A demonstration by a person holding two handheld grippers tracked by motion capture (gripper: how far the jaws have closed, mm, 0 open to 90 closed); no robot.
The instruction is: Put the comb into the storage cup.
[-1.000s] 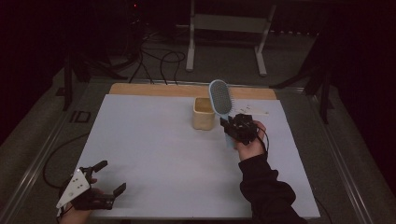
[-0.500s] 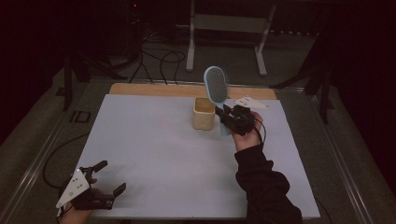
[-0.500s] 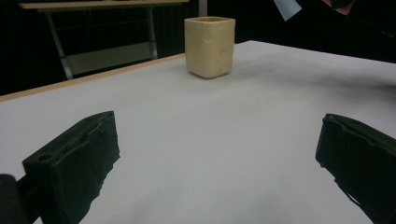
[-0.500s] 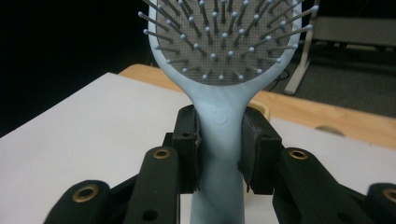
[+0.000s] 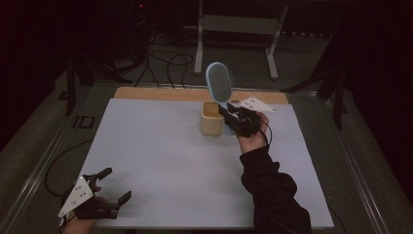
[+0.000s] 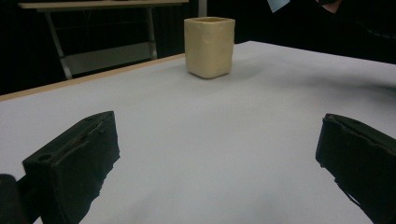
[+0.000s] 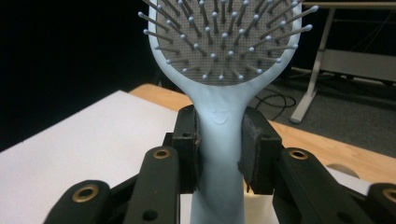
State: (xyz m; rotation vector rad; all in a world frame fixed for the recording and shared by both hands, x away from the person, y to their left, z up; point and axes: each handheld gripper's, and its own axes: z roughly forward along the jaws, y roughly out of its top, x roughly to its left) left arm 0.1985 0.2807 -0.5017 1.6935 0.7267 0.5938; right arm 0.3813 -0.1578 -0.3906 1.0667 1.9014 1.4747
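Observation:
A pale blue hairbrush (image 5: 218,83) stands upright above the cream square cup (image 5: 213,118), near the back of the table. My right gripper (image 5: 230,114) is shut on its handle, head and bristles up; the pads squeeze the handle (image 7: 219,135) on both sides in the right gripper view. The handle's lower end hangs over the cup's right rim. My left gripper (image 5: 114,186) lies at the table's front left corner, open, with nothing between its jaws. In the left gripper view the cup (image 6: 208,45) stands far ahead on the white surface.
The white mat (image 5: 160,161) covers the table, with a wooden strip (image 5: 160,93) along the far edge. Behind the table stand a metal frame (image 5: 238,29) and loose cables (image 5: 160,63) on the floor. A cable (image 5: 56,163) trails off the left side.
My right gripper has carried the hairbrush left and slightly up, from right of the cup to over its right rim. The left gripper has stayed put.

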